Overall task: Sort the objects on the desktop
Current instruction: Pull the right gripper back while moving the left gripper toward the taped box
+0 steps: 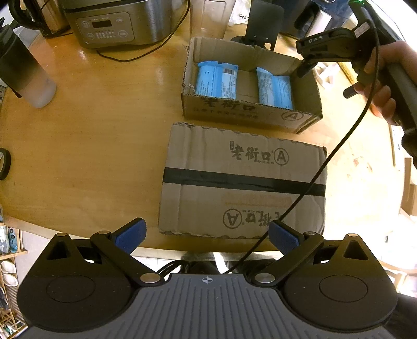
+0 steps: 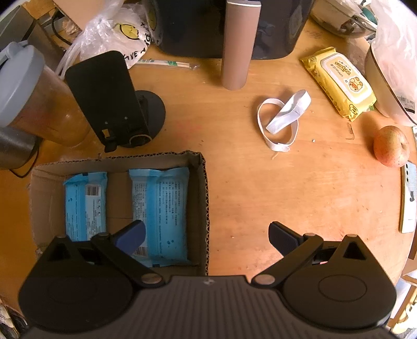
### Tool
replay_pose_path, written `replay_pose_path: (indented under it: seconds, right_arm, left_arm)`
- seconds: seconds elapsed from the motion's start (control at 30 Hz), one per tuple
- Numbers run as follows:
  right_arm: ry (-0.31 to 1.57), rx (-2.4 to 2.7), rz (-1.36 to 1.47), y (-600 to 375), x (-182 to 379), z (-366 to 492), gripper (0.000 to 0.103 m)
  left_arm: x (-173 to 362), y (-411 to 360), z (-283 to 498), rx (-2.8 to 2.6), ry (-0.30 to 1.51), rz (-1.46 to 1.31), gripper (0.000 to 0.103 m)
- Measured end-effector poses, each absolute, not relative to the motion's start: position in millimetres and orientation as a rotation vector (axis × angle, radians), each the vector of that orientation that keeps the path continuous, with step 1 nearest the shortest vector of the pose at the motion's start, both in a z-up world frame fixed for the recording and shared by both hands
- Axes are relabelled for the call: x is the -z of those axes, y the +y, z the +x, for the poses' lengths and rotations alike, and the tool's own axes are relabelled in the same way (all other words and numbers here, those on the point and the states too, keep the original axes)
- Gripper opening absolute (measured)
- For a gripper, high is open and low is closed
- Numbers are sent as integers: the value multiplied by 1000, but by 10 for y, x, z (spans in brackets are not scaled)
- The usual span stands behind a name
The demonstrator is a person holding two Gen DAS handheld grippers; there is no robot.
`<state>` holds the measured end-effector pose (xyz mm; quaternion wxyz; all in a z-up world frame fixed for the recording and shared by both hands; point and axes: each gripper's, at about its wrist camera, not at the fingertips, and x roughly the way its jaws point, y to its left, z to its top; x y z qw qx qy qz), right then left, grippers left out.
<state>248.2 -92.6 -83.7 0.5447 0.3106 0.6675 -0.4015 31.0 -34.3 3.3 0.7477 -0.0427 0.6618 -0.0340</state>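
Observation:
An open cardboard box [image 1: 250, 116] [image 2: 204, 198] on the wooden table holds two blue wipe packs [image 1: 217, 79] [image 2: 159, 208], lying side by side. In front of it lies a flat cardboard lid [image 1: 242, 182] with a black tape stripe. My left gripper [image 1: 207, 236] is open and empty, near the table's front edge before the lid. My right gripper [image 2: 206, 234] is open and empty, straddling the box's right wall; in the left wrist view it [image 1: 307, 62] hovers over the box's far right corner, held by a hand [image 1: 383, 86].
Right of the box lie a white elastic band [image 2: 282, 120], a yellow wipe pack [image 2: 340, 80], an apple [image 2: 391, 146] and a phone [image 2: 408, 198]. Behind stand a black stand [image 2: 109, 101], a metal tube [image 2: 238, 44], a lidded jar [image 2: 39, 99], a rice cooker [image 1: 117, 23] and a bottle [image 1: 23, 67].

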Motion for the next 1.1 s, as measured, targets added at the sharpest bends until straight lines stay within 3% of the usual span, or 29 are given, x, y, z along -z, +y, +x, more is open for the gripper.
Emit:
replay_pose_path:
  seconds: [1.1]
  right_arm:
    - [1553,1022,827,-356,696,2148,103]
  left_arm:
    - [-83,-344,81,95,1436,-83,103]
